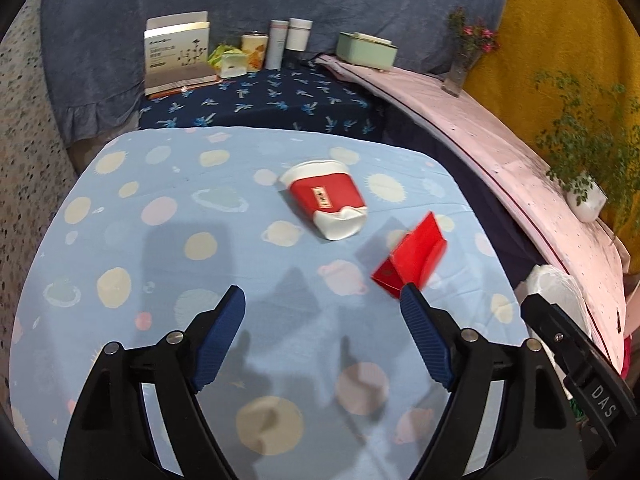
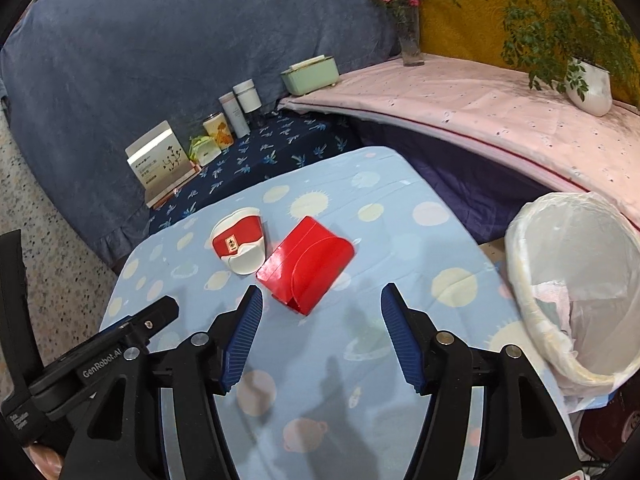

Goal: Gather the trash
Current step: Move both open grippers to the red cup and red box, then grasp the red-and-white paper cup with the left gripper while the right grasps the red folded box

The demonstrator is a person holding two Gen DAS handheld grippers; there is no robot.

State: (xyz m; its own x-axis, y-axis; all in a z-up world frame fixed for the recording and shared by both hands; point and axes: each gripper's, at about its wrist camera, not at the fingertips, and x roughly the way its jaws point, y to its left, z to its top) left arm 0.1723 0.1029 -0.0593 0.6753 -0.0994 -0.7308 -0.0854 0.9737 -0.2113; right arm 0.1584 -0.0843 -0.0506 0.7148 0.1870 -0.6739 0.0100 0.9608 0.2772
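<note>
A crushed red and white paper cup lies on its side on the light blue spotted tablecloth; it also shows in the right wrist view. A flattened red box lies to its right, also in the right wrist view. My left gripper is open and empty above the cloth, near the box's corner. My right gripper is open and empty just in front of the red box. A white-lined trash bin stands at the table's right edge with some crumpled trash inside.
A dark blue patterned surface behind holds a white carton, a tin, bottles and a green packet. A pink-covered ledge on the right carries a mint box, a flower vase and a potted plant.
</note>
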